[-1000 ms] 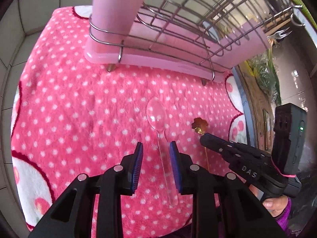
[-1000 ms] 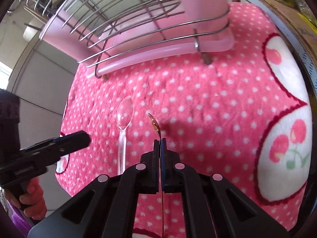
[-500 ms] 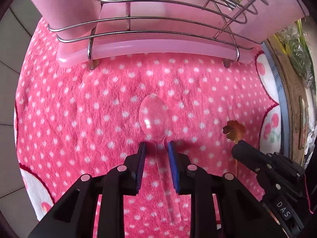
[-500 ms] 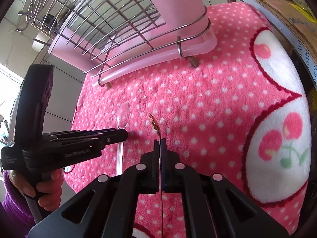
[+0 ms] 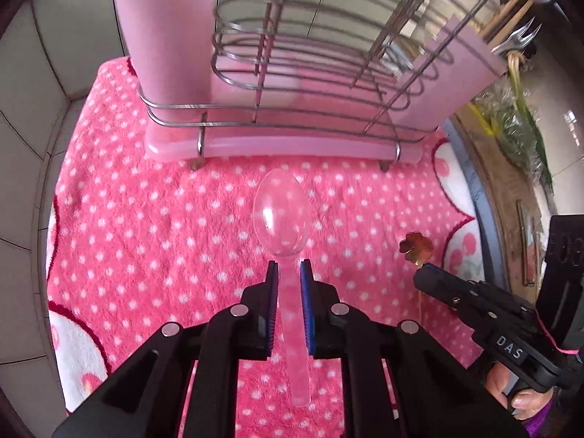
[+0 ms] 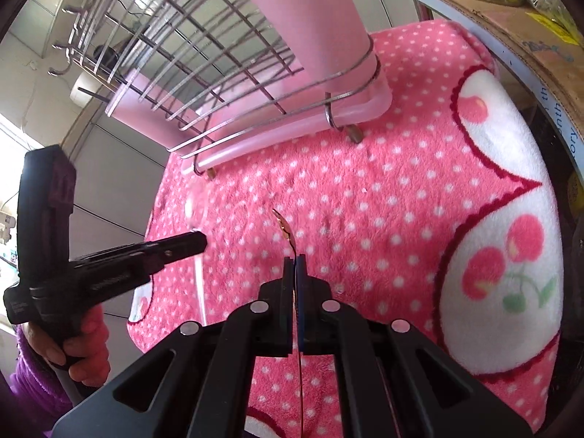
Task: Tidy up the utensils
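On pink towel (image 5: 153, 241) | rack (image 5: 292, 116) slots bare (blurred) | left claw (image 5: 289, 277) closing on clear spoon (image 5: 281, 215) | right claw (image 6: 295, 266) pinches gold spoon (image 6: 284, 226)

Left gripper (image 5: 288, 273) closing on the clear plastic spoon (image 5: 283, 215) – handle between its blue pads – above the pink dotted towel (image 5: 146, 226).
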`<state>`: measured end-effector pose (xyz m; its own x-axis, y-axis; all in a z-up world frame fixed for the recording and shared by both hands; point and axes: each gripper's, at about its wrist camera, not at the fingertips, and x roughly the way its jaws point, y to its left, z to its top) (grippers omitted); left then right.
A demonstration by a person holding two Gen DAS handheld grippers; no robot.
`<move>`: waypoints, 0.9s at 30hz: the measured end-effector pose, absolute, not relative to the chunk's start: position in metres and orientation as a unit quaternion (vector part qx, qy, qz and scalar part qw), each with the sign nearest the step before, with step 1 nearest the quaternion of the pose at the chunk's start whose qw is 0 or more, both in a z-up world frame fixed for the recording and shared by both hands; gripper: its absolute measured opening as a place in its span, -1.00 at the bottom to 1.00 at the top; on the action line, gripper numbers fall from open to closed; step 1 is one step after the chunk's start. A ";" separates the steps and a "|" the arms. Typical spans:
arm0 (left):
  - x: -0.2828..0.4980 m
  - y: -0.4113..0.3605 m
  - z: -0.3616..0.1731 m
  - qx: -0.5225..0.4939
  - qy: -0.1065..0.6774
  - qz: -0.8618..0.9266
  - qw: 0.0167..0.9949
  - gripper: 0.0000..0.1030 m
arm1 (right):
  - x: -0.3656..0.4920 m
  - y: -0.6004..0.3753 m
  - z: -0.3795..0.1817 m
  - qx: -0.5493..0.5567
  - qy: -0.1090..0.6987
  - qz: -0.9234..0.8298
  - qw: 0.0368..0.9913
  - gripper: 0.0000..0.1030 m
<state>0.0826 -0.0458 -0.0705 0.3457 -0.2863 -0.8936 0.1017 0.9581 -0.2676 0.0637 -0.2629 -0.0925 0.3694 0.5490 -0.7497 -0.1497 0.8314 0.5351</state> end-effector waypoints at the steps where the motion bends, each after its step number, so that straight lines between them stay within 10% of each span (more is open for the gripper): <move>1: 0.079 -0.040 -0.065 -0.092 0.548 -0.125 0.822 -0.78 | 0.062 -0.264 -0.088 0.194 0.511 0.220 0.808 -0.97; 19: 0.037 0.018 -0.005 -0.148 0.416 -0.151 0.884 -0.79 | 0.074 -0.258 -0.089 0.135 0.523 0.190 0.820 -0.94; 23: 0.034 0.026 -0.003 -0.159 0.405 -0.160 0.886 -0.79 | 0.073 -0.244 -0.102 0.095 0.537 0.193 0.815 -0.40; 27: 0.034 0.030 -0.003 -0.163 0.402 -0.164 0.886 -0.79 | 0.078 -0.229 -0.107 0.052 0.530 0.180 0.827 -0.32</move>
<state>0.0342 0.0300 -0.0032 0.6223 -0.4220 -0.6592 0.1589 0.8928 -0.4216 0.0778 -0.2290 -0.1066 0.3738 0.3529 -0.8578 -0.2417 0.9299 0.2772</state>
